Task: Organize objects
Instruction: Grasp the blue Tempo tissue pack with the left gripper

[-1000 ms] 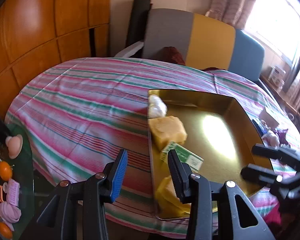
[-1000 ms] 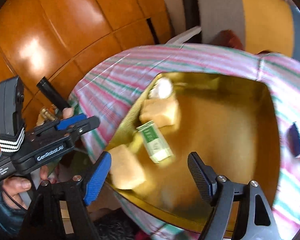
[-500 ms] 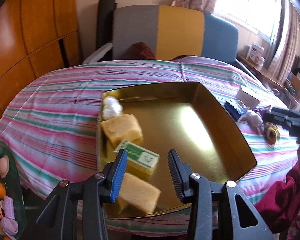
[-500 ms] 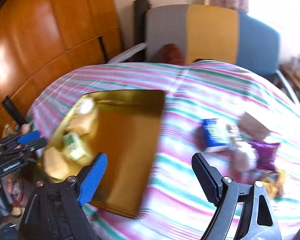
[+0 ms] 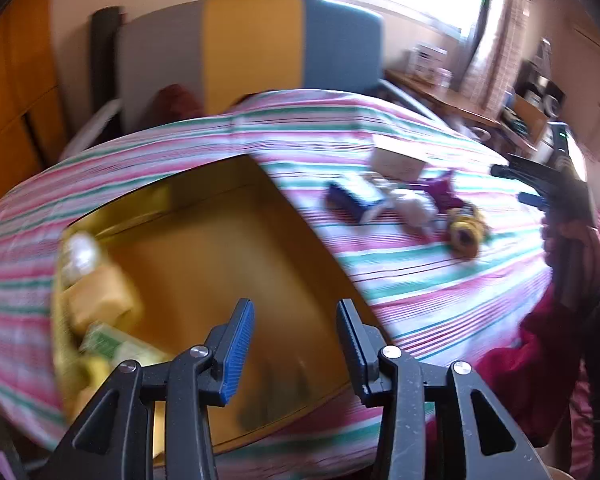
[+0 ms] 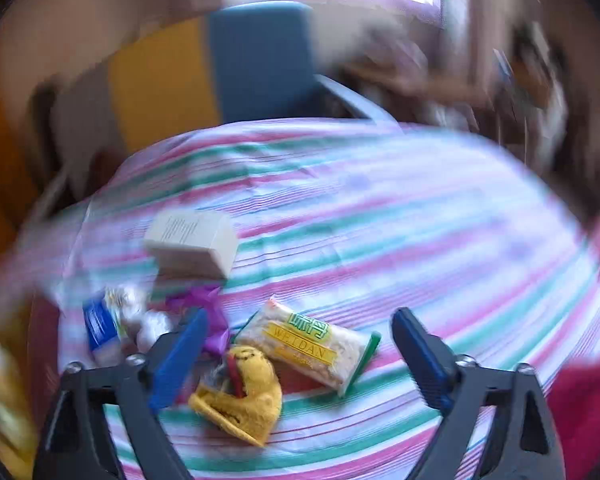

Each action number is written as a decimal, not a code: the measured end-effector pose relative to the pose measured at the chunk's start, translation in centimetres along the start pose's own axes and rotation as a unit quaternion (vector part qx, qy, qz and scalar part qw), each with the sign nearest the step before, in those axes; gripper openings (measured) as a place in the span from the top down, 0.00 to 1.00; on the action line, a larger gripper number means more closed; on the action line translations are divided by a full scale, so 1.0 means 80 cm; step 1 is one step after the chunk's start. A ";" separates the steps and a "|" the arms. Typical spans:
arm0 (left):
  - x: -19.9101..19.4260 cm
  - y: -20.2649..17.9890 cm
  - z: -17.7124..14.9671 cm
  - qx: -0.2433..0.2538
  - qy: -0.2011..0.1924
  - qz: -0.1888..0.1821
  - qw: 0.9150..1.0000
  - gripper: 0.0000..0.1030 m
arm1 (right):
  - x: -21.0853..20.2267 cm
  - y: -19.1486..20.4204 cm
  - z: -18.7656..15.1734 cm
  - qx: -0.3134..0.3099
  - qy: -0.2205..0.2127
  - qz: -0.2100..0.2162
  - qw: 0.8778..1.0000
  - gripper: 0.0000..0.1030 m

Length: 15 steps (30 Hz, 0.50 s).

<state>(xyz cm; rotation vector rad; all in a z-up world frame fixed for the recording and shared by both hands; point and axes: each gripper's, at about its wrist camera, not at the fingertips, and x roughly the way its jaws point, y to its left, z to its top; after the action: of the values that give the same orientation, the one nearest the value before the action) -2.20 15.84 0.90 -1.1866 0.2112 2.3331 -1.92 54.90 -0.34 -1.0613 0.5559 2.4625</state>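
Left wrist view: the left gripper (image 5: 296, 344) hangs over the near edge of the gold tray (image 5: 300, 224), jaws part-way apart with nothing between them, only the tray floor behind. At the tray's left side, blurred, sit a white wad (image 5: 80, 252), a yellow block (image 5: 100, 300) and a green-and-white box (image 5: 116, 346). To the right of the tray, on the striped cloth (image 5: 400, 280), lies a loose cluster: a blue pack (image 5: 352, 200), a beige box (image 5: 396, 162), a purple wrapper (image 5: 440, 192) and a yellow toy (image 5: 466, 234). At the far right a hand (image 5: 572, 256) grips the other tool's handle.

Right wrist view, heavily smeared: the right gripper (image 6: 300, 354) is above that same cluster, jaws wide and opening, gripping nothing. Between the fingers, down on the cloth (image 6: 380, 216), lie the toy (image 6: 244, 392) and a snack packet (image 6: 312, 346) with a yellow-and-green label; the toy's edge touches the packet. Just behind the left finger (image 6: 180, 360) sits the wrapper (image 6: 204, 304), with the pack (image 6: 100, 326) and some white bits (image 6: 148, 324) further left. The box (image 6: 194, 242) rests beyond them, apart from the packet. A grey, yellow and blue chair back (image 6: 256, 60) stands past the table.
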 end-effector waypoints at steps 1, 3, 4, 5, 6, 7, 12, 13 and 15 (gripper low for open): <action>0.006 -0.012 0.005 0.007 0.003 -0.011 1.000 0.59 | 0.001 -0.010 0.003 0.020 -0.001 0.004 1.000 0.11; 0.019 -0.039 0.016 0.021 0.009 -0.033 0.999 0.59 | 0.005 -0.022 0.007 0.039 0.006 -0.009 0.999 0.10; 0.027 -0.054 0.021 0.029 0.012 -0.043 0.999 0.59 | 0.008 -0.027 0.007 0.051 0.013 -0.005 0.999 0.10; 0.033 -0.064 0.025 0.036 0.015 -0.048 0.998 0.59 | 0.009 -0.031 0.006 0.063 0.016 0.007 0.998 0.10; 0.037 -0.072 0.027 0.040 0.018 -0.051 0.998 0.59 | 0.011 -0.033 0.005 0.070 0.017 0.013 0.997 0.09; 0.043 -0.079 0.030 0.043 0.021 -0.055 0.997 0.59 | 0.012 -0.035 0.005 0.074 0.019 0.013 0.997 0.09; 0.070 -0.094 0.051 0.027 0.049 -0.076 0.996 0.59 | 0.013 -0.039 0.001 0.088 0.029 0.028 0.995 0.07; 0.074 -0.092 0.054 0.020 0.053 -0.080 0.995 0.59 | 0.012 -0.040 -0.001 0.089 0.031 0.031 0.995 0.07; 0.090 -0.087 0.070 -0.010 0.067 -0.085 0.994 0.59 | 0.014 -0.040 -0.002 0.091 0.035 0.038 0.995 0.07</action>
<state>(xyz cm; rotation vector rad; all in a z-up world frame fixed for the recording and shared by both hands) -6.13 26.48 -0.78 -1.3194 0.1272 2.1157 -0.92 57.70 -1.89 -1.0726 0.8392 2.3914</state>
